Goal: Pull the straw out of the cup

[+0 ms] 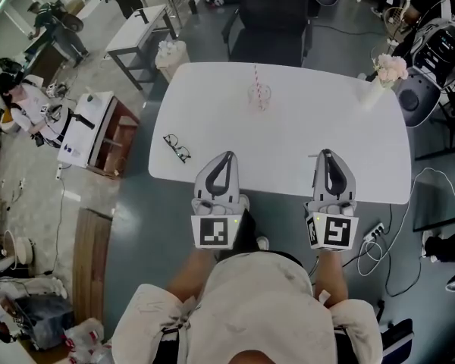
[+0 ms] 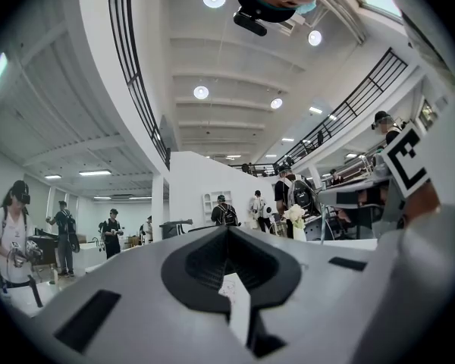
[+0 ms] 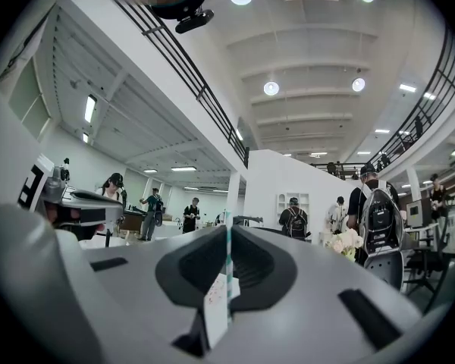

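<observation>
A clear, lightly printed cup (image 1: 262, 99) stands at the far middle of the white rounded surface (image 1: 212, 105). A thin striped straw (image 1: 255, 76) rises upright out of it, so the straw is in the cup now. Its stripes look reddish from above and more teal through the right gripper view, so I would not swear to the colour.

Both grippers hover over the near edge, well apart from the cup. The left gripper (image 1: 226, 158) is at the near left and the right gripper (image 1: 325, 155) at the near right. Each gripper's jaws are closed to a point and hold nothing. In each gripper view the cup shows only through the thin slit between the jaws, far off.

A pair of black-framed glasses (image 1: 177, 149) lies on the left of the surface, and a small bunch of pale pink flowers (image 1: 391, 67) stands at the far right corner. Both are out of the way.

As I judge it, pulling the straw out cleanly means reaching far forward and opening one gripper's jaws before arriving. That gripper should pinch the straw well above the rim. The cup looks light and could tip or lift with the straw, so the other gripper should steady its wall. The pull should go straight up along the straw, not sideways, with a gentle grip so the thin tube is not crushed.
</observation>
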{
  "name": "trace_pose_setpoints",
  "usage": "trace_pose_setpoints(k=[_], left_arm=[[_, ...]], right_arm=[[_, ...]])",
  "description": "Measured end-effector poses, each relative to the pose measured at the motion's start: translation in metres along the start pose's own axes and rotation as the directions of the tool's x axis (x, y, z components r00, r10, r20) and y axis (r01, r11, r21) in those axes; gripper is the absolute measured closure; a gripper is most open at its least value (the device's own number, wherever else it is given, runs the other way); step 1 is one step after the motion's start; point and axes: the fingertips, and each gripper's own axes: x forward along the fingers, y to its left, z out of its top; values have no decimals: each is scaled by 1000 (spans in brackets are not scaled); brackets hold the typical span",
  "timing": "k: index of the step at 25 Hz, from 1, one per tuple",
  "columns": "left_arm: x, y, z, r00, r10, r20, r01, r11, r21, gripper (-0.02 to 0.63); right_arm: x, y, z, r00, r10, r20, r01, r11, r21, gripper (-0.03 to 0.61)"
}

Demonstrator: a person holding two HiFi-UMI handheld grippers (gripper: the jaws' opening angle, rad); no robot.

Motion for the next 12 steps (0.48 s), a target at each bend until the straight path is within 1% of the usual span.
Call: trace_pose_setpoints(k=[4,7,12], left_arm=[[2,1,4,1000,-4,6,3,1000,17,609],[2,0,7,1000,0,21,0,1000,4,609],[3,-2,6,1000,-2,10,2,1000,24,609]], right_arm=[[3,-1,4,1000,0,6,0,1000,-2,563],[3,-1,5,1000,3,8,-3,1000,-4,563],[5,-2,5,1000,6,15,-6,1000,-1,563]])
